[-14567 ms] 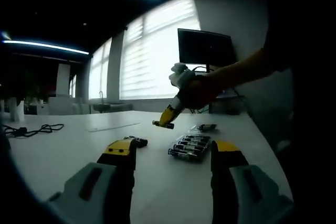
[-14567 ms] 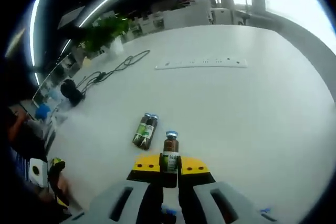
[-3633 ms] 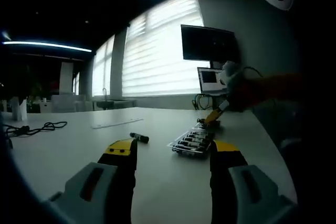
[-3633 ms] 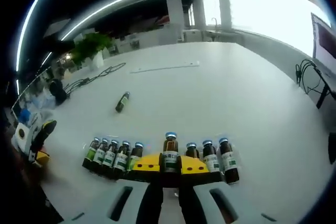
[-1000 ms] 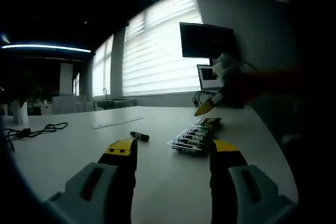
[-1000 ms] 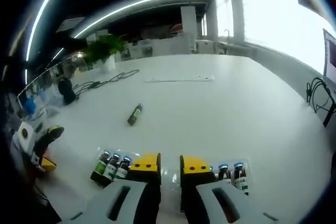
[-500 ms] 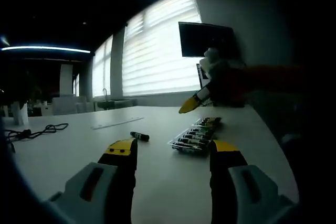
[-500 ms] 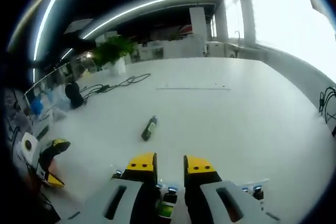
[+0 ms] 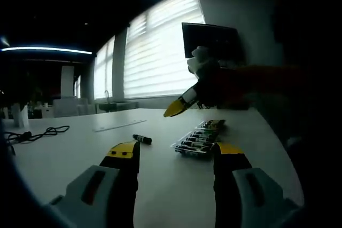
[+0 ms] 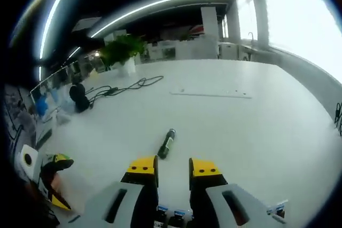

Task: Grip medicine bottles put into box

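right gripper (image 10: 172, 166) jaws slightly parted, empty, aimed at the lone medicine bottle (image 10: 166, 143) lying on the white table (image 10: 256, 126). left gripper (image 9: 173, 153) wide open, empty. box (image 9: 196, 140) appears nearly full; judged one bottle remaining.

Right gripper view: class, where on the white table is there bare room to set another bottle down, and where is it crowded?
Bare: the white table between the lone bottle and the long flat strip, and rightward. Crowded: the tray of bottles under the right gripper, and the cables and headphones at left.
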The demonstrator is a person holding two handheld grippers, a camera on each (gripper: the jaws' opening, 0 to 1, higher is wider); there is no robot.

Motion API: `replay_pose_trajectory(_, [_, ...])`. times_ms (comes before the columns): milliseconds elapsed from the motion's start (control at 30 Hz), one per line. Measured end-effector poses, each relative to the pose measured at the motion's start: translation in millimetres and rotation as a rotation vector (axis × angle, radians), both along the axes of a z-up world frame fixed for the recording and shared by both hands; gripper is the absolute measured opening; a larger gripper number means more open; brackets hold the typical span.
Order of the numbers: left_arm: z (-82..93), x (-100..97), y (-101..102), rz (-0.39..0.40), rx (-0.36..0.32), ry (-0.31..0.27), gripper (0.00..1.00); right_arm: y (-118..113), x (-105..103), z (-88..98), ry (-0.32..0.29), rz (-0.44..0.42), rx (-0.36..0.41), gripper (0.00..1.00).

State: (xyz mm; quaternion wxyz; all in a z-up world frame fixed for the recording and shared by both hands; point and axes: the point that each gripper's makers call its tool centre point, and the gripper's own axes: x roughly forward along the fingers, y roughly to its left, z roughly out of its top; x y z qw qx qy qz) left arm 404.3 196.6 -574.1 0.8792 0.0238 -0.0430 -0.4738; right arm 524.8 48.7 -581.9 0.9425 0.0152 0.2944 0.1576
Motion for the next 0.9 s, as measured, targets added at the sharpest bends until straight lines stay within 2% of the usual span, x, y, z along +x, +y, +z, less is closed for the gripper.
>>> replay_pose_trajectory(133, [0.6,-0.1,0,0.000,-0.003,0.000,0.48,8,6,-4.5,0.034,0.002,0.031,0.18])
replay_pose_trajectory(267, [-0.1,-0.5,-1,-0.002,0.004,-0.004,0.48,17,13,-7.1,0.043,0.008,0.044,0.17])
replay_pose_trajectory(667, [1.5,0.2,1,-0.009,-0.012,-0.001,0.48,35,37,-31.5,0.108,0.061,-0.035,0.15])
replay_pose_trajectory(900, [2.9,1.2,2,-0.007,-0.024,-0.001,0.48,45,51,-42.8,0.154,0.087,-0.054,0.14])
